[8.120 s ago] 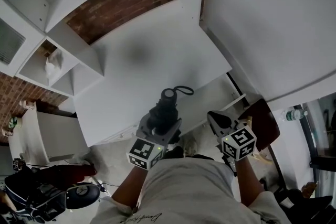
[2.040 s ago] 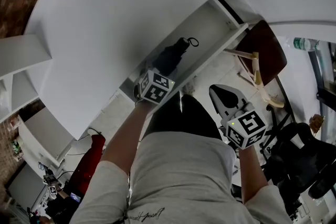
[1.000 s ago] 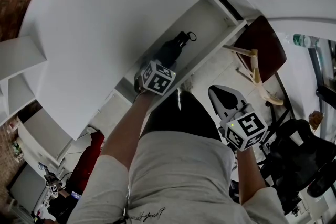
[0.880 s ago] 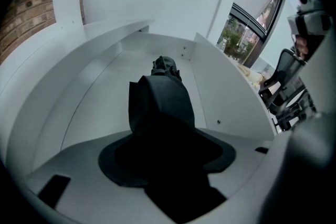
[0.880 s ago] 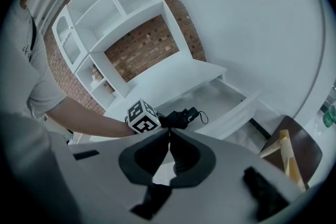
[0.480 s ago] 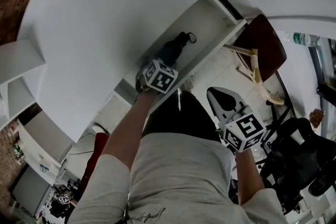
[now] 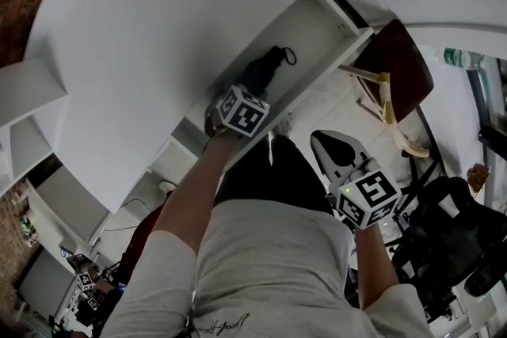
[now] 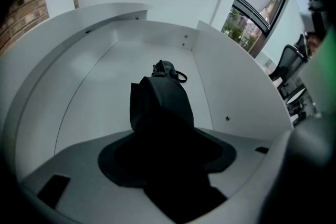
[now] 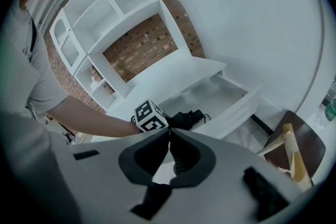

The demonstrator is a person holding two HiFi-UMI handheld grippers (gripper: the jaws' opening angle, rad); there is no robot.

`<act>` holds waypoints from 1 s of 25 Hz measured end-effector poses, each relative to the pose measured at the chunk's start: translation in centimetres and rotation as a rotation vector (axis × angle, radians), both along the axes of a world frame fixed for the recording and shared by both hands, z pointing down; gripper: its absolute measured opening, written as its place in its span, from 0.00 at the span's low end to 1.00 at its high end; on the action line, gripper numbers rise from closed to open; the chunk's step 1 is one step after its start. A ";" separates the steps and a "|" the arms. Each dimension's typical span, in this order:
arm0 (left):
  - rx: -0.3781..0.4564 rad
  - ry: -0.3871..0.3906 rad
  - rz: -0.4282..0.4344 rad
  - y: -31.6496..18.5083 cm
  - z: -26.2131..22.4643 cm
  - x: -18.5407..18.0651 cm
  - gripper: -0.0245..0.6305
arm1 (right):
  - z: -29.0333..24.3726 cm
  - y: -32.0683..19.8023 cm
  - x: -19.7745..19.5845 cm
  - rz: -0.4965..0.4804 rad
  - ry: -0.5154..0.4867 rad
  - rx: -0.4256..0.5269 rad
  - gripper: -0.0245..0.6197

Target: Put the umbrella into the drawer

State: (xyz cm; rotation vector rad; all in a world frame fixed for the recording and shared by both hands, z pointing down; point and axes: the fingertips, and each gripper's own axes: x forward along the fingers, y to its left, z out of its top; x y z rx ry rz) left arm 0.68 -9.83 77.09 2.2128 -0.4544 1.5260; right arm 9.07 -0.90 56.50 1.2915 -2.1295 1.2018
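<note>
The black folded umbrella (image 7: 266, 70) lies in the open white drawer (image 7: 320, 18), its strap loop at the far end. My left gripper (image 7: 244, 89) reaches down into the drawer and is shut on the umbrella's near end. In the left gripper view the umbrella (image 8: 159, 98) fills the space between the jaws of the left gripper (image 8: 164, 148), and the drawer's wall (image 8: 233, 93) stands around it. My right gripper (image 7: 325, 145) hangs shut and empty beside the person's hip, apart from the drawer. From the right gripper (image 9: 169, 134) I see the umbrella (image 9: 184, 119) and the drawer front (image 9: 237, 112).
The white desk top (image 7: 158, 28) spreads above the drawer. A wooden chair with a dark seat (image 7: 401, 61) stands right of the drawer, and a black office chair (image 7: 453, 227) lies lower right. White shelves (image 9: 107, 16) against a brick wall rise behind the desk.
Seconds ago the left gripper held the umbrella at the desk's front edge; now it holds it down inside the open drawer. Over the last second both grippers have barely moved.
</note>
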 end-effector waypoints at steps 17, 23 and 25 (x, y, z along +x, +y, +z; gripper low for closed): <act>-0.005 -0.026 0.009 0.2 0.3 0.2 0.49 | -0.3 0.0 0.0 -0.029 -0.010 0.002 0.08; -0.017 -0.016 0.018 0.3 0.0 0.3 0.52 | -0.5 0.1 -0.2 -0.046 -0.015 0.004 0.08; -0.015 -0.013 0.017 0.3 -0.2 0.3 0.52 | -0.6 0.1 -0.4 -0.052 -0.017 0.008 0.08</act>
